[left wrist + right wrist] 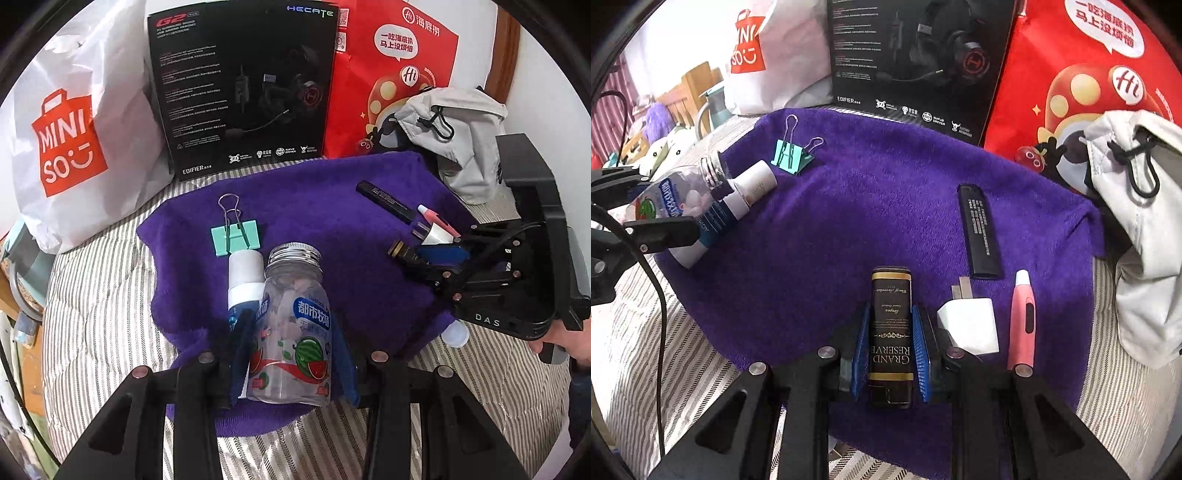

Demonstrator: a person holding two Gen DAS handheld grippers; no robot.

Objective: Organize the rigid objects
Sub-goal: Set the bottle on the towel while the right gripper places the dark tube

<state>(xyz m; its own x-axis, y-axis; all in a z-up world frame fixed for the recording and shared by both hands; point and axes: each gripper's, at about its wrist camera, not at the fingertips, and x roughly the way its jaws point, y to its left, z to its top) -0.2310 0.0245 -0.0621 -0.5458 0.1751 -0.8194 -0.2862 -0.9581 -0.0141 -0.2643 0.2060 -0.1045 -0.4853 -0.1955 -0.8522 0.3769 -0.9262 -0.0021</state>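
Right gripper: blue ribbed pads pinching a black rectangular tin with gold bands, lettered "GRAND RESERVE", at the near edge of the purple plush cloth.
Just beside it to the right: white plastic plug adapter; pink pen-shaped device.
Beyond those: flat black stick with fine white print.

Left gripper: closed around a clear plastic bottle with silver screw cap and watermelon label, near the cloth's near edge.
Touching the bottle's left side: white-and-blue tube.
Just beyond: mint-green binder clip, wire handles raised.

Past the cloth's far edge: white shopping bag, black headset box, red paper bag, grey drawstring pouch.
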